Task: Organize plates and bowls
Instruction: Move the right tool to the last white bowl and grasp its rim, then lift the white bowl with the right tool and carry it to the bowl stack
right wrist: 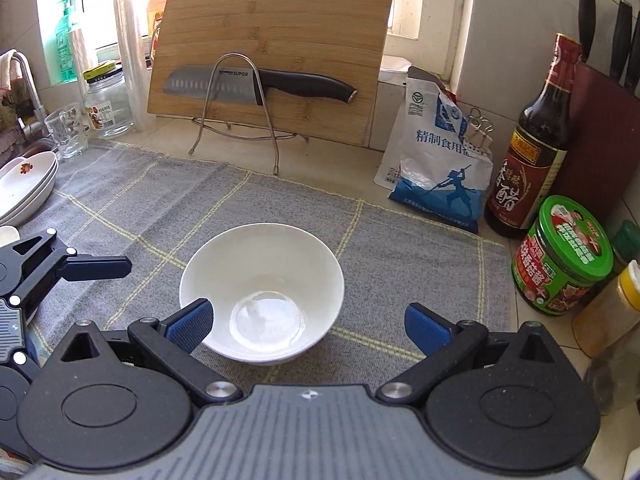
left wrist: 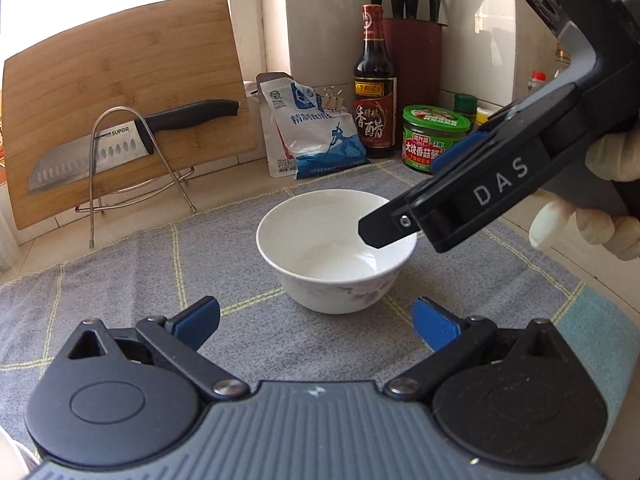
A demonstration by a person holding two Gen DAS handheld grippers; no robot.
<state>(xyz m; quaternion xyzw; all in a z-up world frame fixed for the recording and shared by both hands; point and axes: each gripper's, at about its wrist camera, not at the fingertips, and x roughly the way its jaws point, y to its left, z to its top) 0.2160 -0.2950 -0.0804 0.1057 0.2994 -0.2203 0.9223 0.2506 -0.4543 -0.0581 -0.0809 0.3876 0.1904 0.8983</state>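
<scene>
**On the grey cloth, one white bowl sits between two wide claws**

On the grey cloth (right wrist: 120, 184) a white bowl (right wrist: 262, 292) stands right side up. The right gripper (right wrist: 308, 326) hangs just above it with its blue pads far apart, one on each side, holding nothing. The left gripper (left wrist: 316, 322) is near the bowl too, spread wide and empty. White plates (right wrist: 24, 188) are stacked at the far left edge. Behind the bowl a knife (right wrist: 256, 86) rests on a wire rack before a wooden board (right wrist: 272, 20). A dark bottle (right wrist: 532, 152) and a green jar (right wrist: 564, 256) stand on the right.
</scene>
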